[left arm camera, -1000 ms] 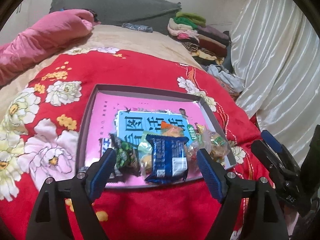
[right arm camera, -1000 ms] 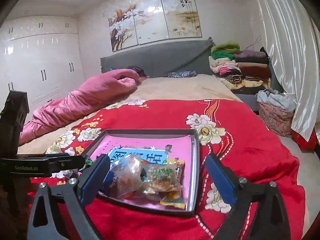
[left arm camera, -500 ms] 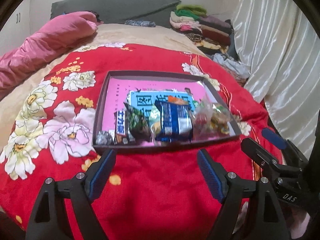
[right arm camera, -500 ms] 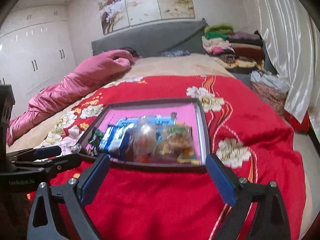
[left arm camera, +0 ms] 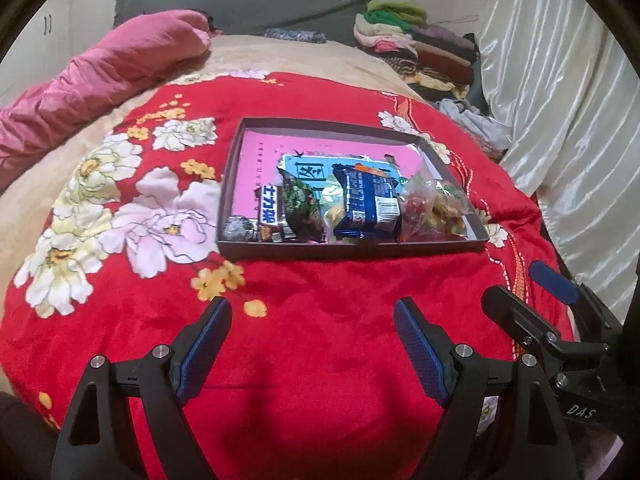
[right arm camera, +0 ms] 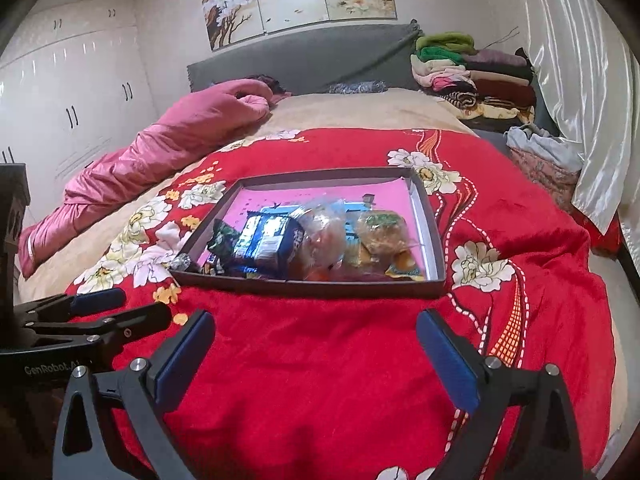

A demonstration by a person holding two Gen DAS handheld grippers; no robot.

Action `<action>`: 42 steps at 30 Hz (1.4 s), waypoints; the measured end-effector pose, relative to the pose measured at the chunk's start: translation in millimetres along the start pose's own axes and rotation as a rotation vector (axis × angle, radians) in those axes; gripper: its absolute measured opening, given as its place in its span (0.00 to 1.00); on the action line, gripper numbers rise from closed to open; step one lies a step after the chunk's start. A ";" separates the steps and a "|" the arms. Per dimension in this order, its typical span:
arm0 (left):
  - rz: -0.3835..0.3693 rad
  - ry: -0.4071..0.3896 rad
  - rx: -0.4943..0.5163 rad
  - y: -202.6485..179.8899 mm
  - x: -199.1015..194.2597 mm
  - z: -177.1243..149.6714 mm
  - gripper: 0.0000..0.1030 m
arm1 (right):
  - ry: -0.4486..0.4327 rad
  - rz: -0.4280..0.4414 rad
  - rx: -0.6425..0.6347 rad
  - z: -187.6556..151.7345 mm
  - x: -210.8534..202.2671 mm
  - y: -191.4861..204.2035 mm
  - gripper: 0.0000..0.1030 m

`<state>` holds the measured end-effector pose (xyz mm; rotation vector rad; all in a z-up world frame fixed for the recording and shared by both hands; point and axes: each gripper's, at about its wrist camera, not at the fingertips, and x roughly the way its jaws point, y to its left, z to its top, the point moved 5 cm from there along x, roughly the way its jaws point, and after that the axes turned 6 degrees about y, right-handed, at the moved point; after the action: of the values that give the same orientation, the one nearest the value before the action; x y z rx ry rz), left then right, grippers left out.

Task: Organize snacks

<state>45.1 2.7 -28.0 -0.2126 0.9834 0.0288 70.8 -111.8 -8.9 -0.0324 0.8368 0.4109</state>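
A shallow dark tray [left arm camera: 348,249] with a pink floor lies flat on the red floral blanket [left arm camera: 320,320] of the bed. Its long axis runs left to right in both wrist views, with one long wall facing the tongs. The snacks are bunched against that near wall: a blue packet [left arm camera: 366,204] near the middle, its long axis pointing from the near wall towards the far one; a dark green packet [left arm camera: 300,204] just to its left; a bar with white lettering [left arm camera: 270,216] further left, lying the same way; a small foil-wrapped piece [left arm camera: 236,228] in the near left corner; and clear bags [left arm camera: 434,208] at the right end. The far half of the tray floor is bare pink.

The left tongs [left arm camera: 312,344] hang over open blanket short of the tray, jaws spread, nothing between them. The right tongs [right arm camera: 316,354] are likewise short of the near wall; their jaws have just been opening, stand wide and hold nothing.

Clear blanket surrounds the tray on all four sides. A rolled pink quilt [right arm camera: 160,152] lies along the left side of the bed, well apart from the tray. Folded clothes [right arm camera: 476,76] are stacked at the far right, and a white curtain [left arm camera: 560,80] hangs beyond the right edge.
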 end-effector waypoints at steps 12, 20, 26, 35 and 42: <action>-0.010 0.011 -0.009 3.1 -12.9 -8.5 0.82 | 0.021 -0.013 -0.006 -8.9 -8.1 3.2 0.99; 0.004 0.012 -0.004 4.1 -18.0 -10.1 0.82 | 0.021 -0.026 -0.002 -10.6 -11.9 0.8 0.99; 0.006 0.024 -0.005 5.7 -18.2 -12.0 0.82 | 0.022 -0.031 -0.008 -10.7 -12.5 1.1 0.99; 0.007 0.036 -0.013 9.8 -18.2 -14.2 0.82 | 0.022 -0.039 -0.011 -11.4 -13.5 0.0 0.99; 0.001 0.041 -0.007 9.6 -23.1 -15.4 0.82 | 0.033 -0.050 0.000 -12.4 -11.1 -4.5 0.99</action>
<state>18.4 10.7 -18.6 -0.2198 1.0240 0.0284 57.0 -122.0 -9.8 -0.0603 0.8671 0.3645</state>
